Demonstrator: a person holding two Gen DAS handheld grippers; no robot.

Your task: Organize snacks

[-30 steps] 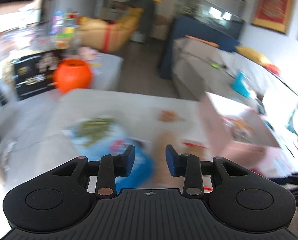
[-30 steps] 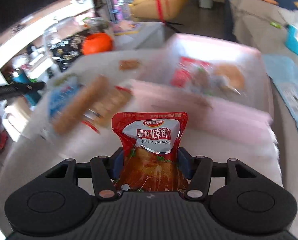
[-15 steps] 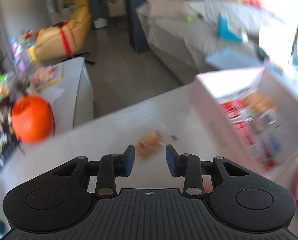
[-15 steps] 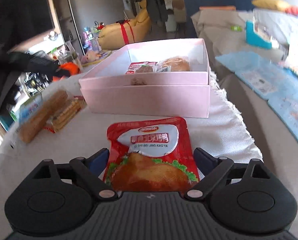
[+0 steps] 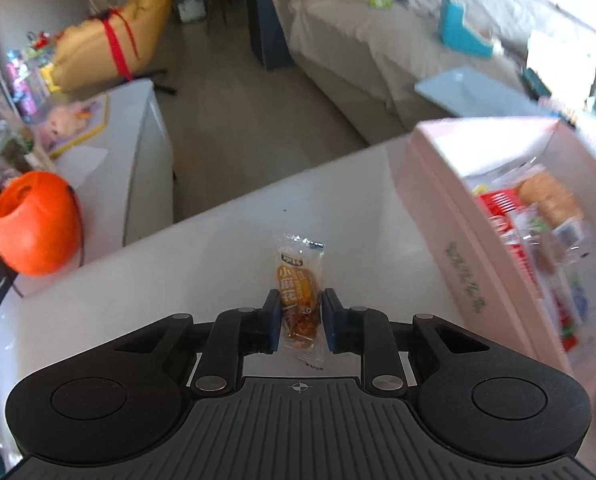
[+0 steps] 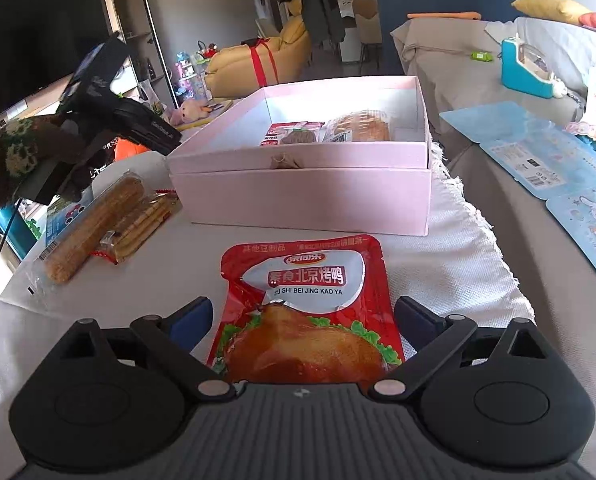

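In the left wrist view a small orange snack packet lies on the white table, its near half between my left gripper's blue pads, which stand close on either side of it. The pink box with several snacks inside stands to its right. In the right wrist view a red roast-duck pouch lies flat on the table between my right gripper's wide-open fingers. The pink box is just beyond it, holding a red packet and a bread pack.
Long biscuit packs and a blue packet lie left of the box on the table. The left gripper and gloved hand hover above them. An orange pumpkin bucket sits off the table's left. A sofa lies beyond.
My right gripper has opened and the red pouch now lies on the table before the box. My left gripper has swung to the orange packet and narrowed around it.
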